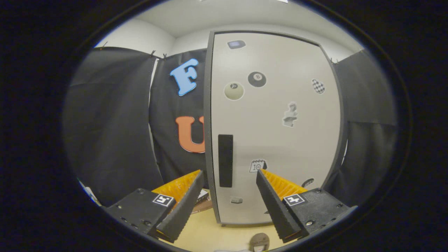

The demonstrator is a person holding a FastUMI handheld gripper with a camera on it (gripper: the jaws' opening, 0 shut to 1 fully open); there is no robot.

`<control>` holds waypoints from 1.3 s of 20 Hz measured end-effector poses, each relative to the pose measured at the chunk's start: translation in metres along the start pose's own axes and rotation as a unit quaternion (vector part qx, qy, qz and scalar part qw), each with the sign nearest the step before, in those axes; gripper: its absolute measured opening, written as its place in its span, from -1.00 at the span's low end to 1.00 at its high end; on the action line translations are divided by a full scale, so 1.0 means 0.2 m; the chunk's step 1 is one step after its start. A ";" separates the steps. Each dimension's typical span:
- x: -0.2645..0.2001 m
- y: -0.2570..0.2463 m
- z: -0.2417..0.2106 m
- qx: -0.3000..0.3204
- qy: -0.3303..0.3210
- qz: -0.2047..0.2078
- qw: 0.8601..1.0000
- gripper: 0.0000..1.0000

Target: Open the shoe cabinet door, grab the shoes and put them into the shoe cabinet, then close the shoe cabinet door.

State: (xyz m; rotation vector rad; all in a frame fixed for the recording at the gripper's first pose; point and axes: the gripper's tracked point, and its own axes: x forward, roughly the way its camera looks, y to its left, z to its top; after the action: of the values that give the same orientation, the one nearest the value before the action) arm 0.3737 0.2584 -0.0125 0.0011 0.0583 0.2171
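Observation:
The shoe cabinet (pixel 276 126) stands just ahead, a tall pale box with a dark frame. Its door is closed and carries several small stickers. A black vertical handle (pixel 225 160) sits near the door's left edge, in line with the gap between my fingers and beyond their tips. My gripper (pixel 229 172) is open, with nothing between the fingers. A brown shoe (pixel 259 242) lies on the light floor close below, between the fingers and cut off from view. Another dark item (pixel 202 199) peeks out behind the left finger, by the cabinet's lower left corner.
Black cloth walls (pixel 112 126) hang to the left and right of the cabinet. The pale wooden floor (pixel 206 231) runs from the fingers to the cabinet's foot.

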 end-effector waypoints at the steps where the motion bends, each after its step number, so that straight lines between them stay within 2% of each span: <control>1: 0.08 -0.01 -0.01 -0.001 0.002 -0.005 1.000 0.98; 4: 0.23 -0.01 -0.01 -0.007 0.003 -0.018 1.000 0.96; 6: 0.29 0.01 -0.02 0.005 0.011 -0.008 1.000 0.85; 7: 0.30 0.01 -0.02 0.008 0.010 -0.005 1.000 0.66; 8: 0.32 0.01 -0.02 0.009 0.012 -0.003 1.000 0.59; 12: 0.36 0.00 -0.05 0.024 0.025 0.007 0.999 0.09; 13: 0.36 0.00 -0.04 0.026 0.022 0.010 0.999 -0.14; 19: 0.31 -0.01 -0.05 0.026 0.034 0.021 0.999 -0.35; 26: -0.03 -0.05 -0.08 0.013 0.033 0.041 0.999 -0.45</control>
State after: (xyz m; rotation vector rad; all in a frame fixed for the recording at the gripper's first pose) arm 0.3698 0.2465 -0.0292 0.0219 0.1261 0.2990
